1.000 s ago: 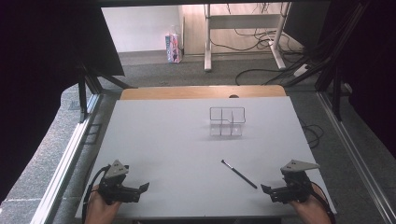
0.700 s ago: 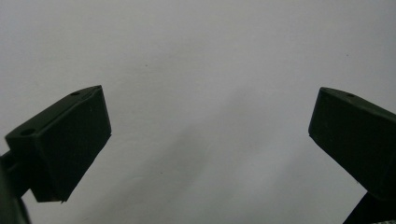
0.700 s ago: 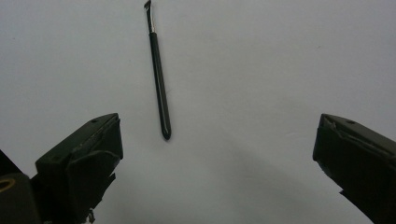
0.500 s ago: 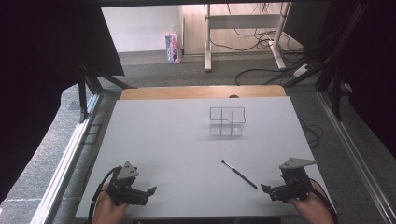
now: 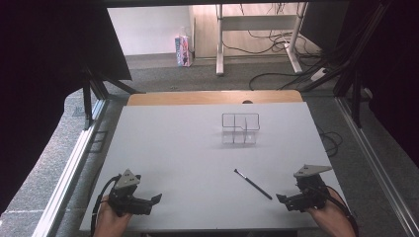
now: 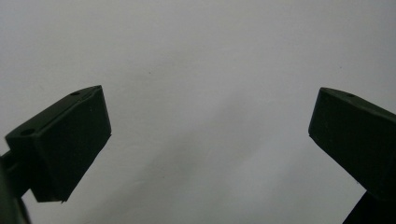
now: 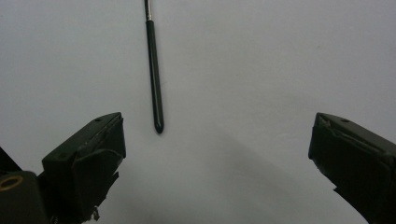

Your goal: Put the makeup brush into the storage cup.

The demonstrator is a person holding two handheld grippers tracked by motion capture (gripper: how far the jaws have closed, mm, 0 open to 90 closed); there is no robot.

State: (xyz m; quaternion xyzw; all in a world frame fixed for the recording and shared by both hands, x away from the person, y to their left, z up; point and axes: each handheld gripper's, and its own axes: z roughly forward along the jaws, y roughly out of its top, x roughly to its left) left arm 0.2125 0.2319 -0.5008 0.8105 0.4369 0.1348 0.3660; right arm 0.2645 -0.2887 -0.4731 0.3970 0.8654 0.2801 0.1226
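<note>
A thin black brush or pen lies on the white table, its slim end pointing back left. In the right gripper view the same pen lies ahead of the left jaw, rounded end nearest. A clear divided organiser box stands farther back, right of centre. My right gripper rests at the front right, open, just right of the pen's near end; its jaws stand wide apart with nothing between them. My left gripper sits at the front left, open over bare table.
A wooden strip borders the table's far edge. Metal rails run along both sides. Beyond, on the floor, stand a pink carton, desk legs and loose cables.
The left gripper has shifted a little to the right and nearer the front edge. The right gripper has held its place.
</note>
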